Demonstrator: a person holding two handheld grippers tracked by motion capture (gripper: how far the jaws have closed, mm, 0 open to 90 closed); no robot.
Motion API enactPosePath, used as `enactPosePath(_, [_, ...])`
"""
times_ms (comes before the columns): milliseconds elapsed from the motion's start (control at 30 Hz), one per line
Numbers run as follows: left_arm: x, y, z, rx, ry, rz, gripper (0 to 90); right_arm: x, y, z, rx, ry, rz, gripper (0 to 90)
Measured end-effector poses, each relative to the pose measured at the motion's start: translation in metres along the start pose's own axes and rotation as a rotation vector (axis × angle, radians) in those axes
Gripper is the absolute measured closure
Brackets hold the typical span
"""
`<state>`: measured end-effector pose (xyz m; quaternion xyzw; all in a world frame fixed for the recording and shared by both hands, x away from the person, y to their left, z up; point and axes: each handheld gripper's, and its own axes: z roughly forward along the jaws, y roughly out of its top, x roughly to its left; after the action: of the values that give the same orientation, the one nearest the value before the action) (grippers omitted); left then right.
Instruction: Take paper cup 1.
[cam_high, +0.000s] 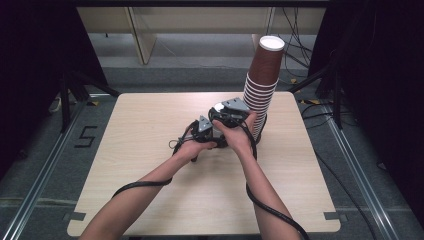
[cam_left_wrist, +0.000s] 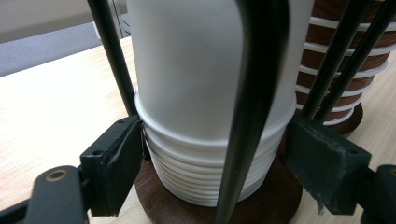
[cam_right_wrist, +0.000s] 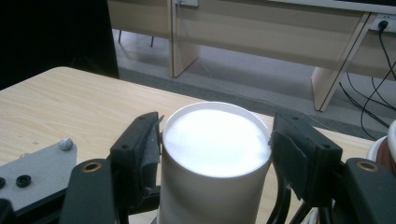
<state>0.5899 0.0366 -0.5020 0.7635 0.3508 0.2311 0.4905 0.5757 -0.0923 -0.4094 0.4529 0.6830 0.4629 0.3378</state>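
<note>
Right gripper view — right claw (cam_right_wrist: 215, 140) clamps top white cup (cam_right_wrist: 215, 154); left claw (cam_left_wrist: 210, 158) pinches the stack (cam_left_wrist: 205, 172).

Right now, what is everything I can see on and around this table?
White cup stack: one stack, white, upside down on a dark round base, between both grippers.
Brown cup stack: one tall stack, brown with white rims, table's far right.
Table: one, light wood.
Desks: pale wood, beyond the table.
Left hand-held gripper: black, jaws at the white stack's lower rims.
Right hand-held gripper: black, shut on the top white cup.
Forearms: two, from the bottom edge.
</note>
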Motion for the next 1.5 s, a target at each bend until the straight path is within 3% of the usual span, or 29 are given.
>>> enactPosePath(233, [0.000, 0.000, -0.001, 0.010, 0.004, 0.014, 20.2, 0.001, -0.001, 0.002, 0.011, -0.004, 0.011, 34.5])
enactPosePath(267, [0.002, 0.000, -0.002, 0.029, 0.000, 0.037, 20.2, 0.002, -0.002, 0.002, 0.018, -0.007, 0.022, 34.5])
enactPosePath(400, [0.001, 0.000, -0.002, 0.023, 0.004, 0.023, 20.4, 0.001, -0.001, 0.004, 0.015, -0.005, 0.015, 34.5])
enactPosePath(433, [0.000, 0.000, -0.001, 0.008, 0.001, 0.009, 20.5, 0.001, -0.001, 0.004, 0.013, 0.002, 0.035, 34.4])
enactPosePath(567, [-0.001, 0.000, 0.000, 0.005, 0.000, 0.006, 20.3, 0.001, 0.001, 0.004, 0.032, 0.000, 0.039, 34.4])
enactPosePath(700, [-0.001, 0.000, 0.000, 0.005, 0.003, 0.010, 20.4, -0.001, 0.003, 0.005, 0.032, -0.002, 0.010, 34.4])
enactPosePath(767, [-0.001, 0.000, 0.000, 0.006, 0.003, 0.014, 20.4, 0.000, 0.004, 0.005, 0.046, 0.003, 0.035, 34.4])
enactPosePath(1033, [0.000, 0.000, 0.000, 0.008, 0.002, 0.024, 20.3, 0.001, 0.009, 0.007, 0.090, 0.004, 0.047, 34.2])
enactPosePath(1167, [0.000, 0.001, 0.001, 0.005, 0.002, 0.019, 20.3, -0.001, 0.012, 0.008, 0.109, -0.010, 0.020, 34.0])
enactPosePath(1233, [0.000, 0.001, 0.001, 0.005, 0.002, 0.022, 20.2, 0.000, 0.013, 0.008, 0.122, -0.010, 0.043, 34.0])
enactPosePath(1500, [-0.002, 0.000, 0.001, -0.011, 0.006, 0.006, 20.2, 0.001, 0.018, 0.009, 0.154, -0.006, 0.038, 33.1])
